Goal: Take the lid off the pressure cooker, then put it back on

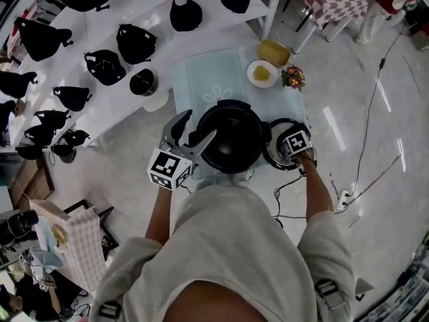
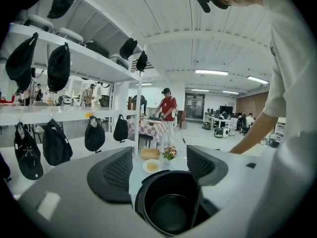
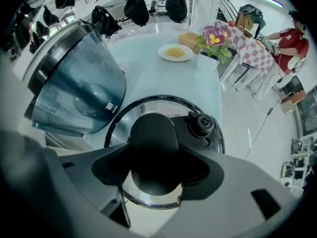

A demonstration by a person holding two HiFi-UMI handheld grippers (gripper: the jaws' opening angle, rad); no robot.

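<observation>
Right gripper jaws, spread wide, clamping lid knob near surface right edge; left gripper jaws gaping empty over open pressure cooker.

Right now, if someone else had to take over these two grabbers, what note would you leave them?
Left gripper: open, empty, at the cooker's left side.
Right gripper: points down, jaws either side of the lid's knob; grip unclear.
Cooker: open, on the table.
Lid: flat on the table, right of the cooker.
Done: lid off.
To do: lift the lid and seat it back on the cooker.
</observation>
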